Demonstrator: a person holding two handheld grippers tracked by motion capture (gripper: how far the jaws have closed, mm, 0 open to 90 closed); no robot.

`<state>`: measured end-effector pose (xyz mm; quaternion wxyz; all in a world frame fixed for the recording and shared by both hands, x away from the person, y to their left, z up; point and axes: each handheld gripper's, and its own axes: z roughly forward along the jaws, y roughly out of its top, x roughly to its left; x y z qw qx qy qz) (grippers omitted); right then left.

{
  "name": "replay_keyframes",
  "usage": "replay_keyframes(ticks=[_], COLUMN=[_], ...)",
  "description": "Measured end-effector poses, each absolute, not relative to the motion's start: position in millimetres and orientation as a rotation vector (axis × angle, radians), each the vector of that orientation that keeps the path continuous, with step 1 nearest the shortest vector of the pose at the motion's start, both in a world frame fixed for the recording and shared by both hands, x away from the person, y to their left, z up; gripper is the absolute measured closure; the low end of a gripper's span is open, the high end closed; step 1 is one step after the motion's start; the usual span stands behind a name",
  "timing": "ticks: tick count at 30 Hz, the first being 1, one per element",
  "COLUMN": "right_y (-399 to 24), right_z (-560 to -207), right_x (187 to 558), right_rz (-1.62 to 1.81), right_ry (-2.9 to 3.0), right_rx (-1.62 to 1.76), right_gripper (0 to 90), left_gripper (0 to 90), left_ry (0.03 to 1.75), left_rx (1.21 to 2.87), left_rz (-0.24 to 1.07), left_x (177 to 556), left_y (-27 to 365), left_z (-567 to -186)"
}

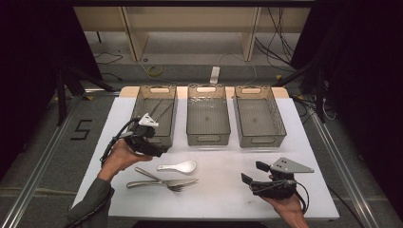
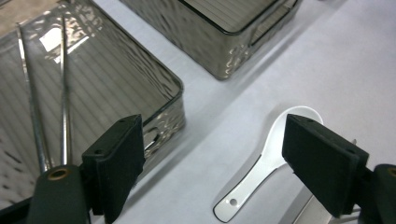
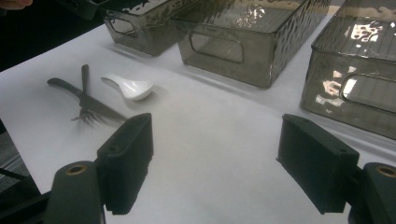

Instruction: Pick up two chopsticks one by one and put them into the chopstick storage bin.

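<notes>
The left gripper [image 1: 151, 145] hovered at the near right corner of the left bin [image 1: 155, 113], its jaws spread wide with nothing between them; two metal chopsticks [image 2: 49, 100] lay in that bin behind its left jaw, and the white spoon [image 2: 266, 161] lay on the table [image 1: 228, 190] just below and ahead of its right jaw. Near the spoon, a knife [image 1: 161, 182] and fork [image 1: 157, 177] lay crossed. Well off to the right, the right gripper [image 1: 253, 173] sat low over bare table, jaws likewise open and empty.
</notes>
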<state>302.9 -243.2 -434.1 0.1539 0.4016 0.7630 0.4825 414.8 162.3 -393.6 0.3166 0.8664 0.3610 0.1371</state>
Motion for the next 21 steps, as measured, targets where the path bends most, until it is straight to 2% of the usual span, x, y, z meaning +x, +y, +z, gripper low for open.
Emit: replay_keyframes(ticks=[21], right_y=[-239.7], right_z=[-433.7], right_x=[304.3], right_rz=[1.379], right_ry=[2.201], right_rx=[1.135], right_gripper=[27.4], left_gripper=[21.8], left_ry=[0.872], left_rx=[2.464], left_rz=[0.361], left_x=[407.5], left_y=[142.9], left_z=[-416.9])
